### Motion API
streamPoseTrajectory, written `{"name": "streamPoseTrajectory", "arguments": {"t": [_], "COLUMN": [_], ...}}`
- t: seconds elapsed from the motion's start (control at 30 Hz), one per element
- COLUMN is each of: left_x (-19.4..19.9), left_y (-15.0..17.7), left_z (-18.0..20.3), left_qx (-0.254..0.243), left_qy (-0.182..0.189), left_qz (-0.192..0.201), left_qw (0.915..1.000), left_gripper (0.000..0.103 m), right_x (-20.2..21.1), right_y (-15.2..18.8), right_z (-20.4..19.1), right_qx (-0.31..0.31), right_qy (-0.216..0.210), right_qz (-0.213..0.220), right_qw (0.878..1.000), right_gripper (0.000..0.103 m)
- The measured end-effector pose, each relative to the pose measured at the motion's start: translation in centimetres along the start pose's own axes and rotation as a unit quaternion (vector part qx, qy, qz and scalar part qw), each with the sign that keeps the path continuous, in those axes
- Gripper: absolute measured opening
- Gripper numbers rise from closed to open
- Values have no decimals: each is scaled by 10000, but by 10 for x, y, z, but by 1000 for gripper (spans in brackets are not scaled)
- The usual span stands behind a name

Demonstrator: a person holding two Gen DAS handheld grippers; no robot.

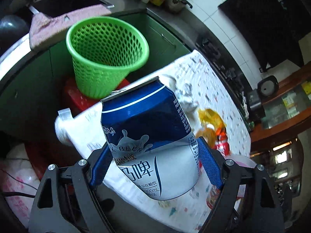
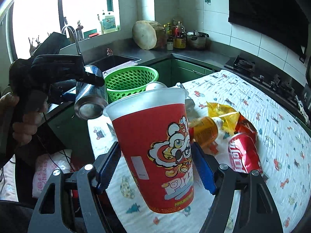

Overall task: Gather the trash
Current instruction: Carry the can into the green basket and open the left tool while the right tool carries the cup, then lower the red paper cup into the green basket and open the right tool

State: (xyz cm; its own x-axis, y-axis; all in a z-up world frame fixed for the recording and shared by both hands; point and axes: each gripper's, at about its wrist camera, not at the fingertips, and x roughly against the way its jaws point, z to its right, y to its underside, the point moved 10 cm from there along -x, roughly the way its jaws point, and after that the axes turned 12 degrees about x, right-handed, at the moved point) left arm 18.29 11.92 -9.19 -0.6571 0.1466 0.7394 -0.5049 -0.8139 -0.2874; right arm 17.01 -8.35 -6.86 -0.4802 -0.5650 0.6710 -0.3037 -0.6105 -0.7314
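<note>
Two grippers each carry a piece of trash. The left gripper (image 1: 153, 167) pinches a blue and white beer can (image 1: 149, 139) between its blue pads, low on the can's body, with the can tilted and its top leaning toward the green basket (image 1: 107, 44). In the right wrist view the same can hangs in the air above the table's near corner, close to the basket's rim. The right gripper (image 2: 155, 167) clamps a red paper cup (image 2: 155, 141) across its middle, the cup clear of the patterned cloth (image 2: 272, 120) and tipped a little to the left.

Behind the cup, more trash lies on the cloth: a yellow bottle (image 2: 206, 130), a red crushed can (image 2: 243, 155), and a yellow wrapper (image 2: 223, 112) just beside them.

By my reading, the step in hand is the carry to the basket, with the can nearer than the cup. The next move calls for bringing the can over the basket's open mouth before spreading the pads, since a release short of the rim could drop it on the red stool (image 1: 77, 101) under the basket. The cup would follow.
</note>
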Motion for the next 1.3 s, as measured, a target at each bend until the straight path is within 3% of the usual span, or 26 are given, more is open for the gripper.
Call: {"name": "streamPoseTrajectory", "arguments": {"t": [0.2, 0.33, 0.47, 0.6, 0.73, 0.9, 1.3], "left_x": [-23, -64, -108, -137, -149, -150, -87], "left_y": [-120, -181, -221, -239, -247, -248, -255], "left_z": [-27, -46, -70, -93, -103, -106, -119], "left_qx": [-295, -551, -502, -334, -492, -570, -682], "left_qy": [-431, -677, -1003, -1194, -1353, -1255, -1159], "left_qz": [360, 240, 34, -165, -204, -218, 378], "left_qw": [9980, 9959, 9937, 9921, 9894, 9902, 9902], "left_gripper": [82, 82, 82, 83, 83, 84, 88], "right_x": [-47, -84, -116, -146, -172, -201, -275], "right_y": [-52, -89, -119, -142, -158, -172, -214], "right_z": [-4, -5, -6, -7, -8, -9, -21], "right_qx": [-101, -234, -286, -292, -268, -283, -47], "right_qy": [-86, -158, -168, -233, -278, -355, -527], "right_qz": [3, -83, -172, -283, -382, -467, -837], "right_qw": [9999, 9996, 9993, 9989, 9985, 9979, 9951], "right_gripper": [71, 71, 71, 71, 71, 71, 71]}}
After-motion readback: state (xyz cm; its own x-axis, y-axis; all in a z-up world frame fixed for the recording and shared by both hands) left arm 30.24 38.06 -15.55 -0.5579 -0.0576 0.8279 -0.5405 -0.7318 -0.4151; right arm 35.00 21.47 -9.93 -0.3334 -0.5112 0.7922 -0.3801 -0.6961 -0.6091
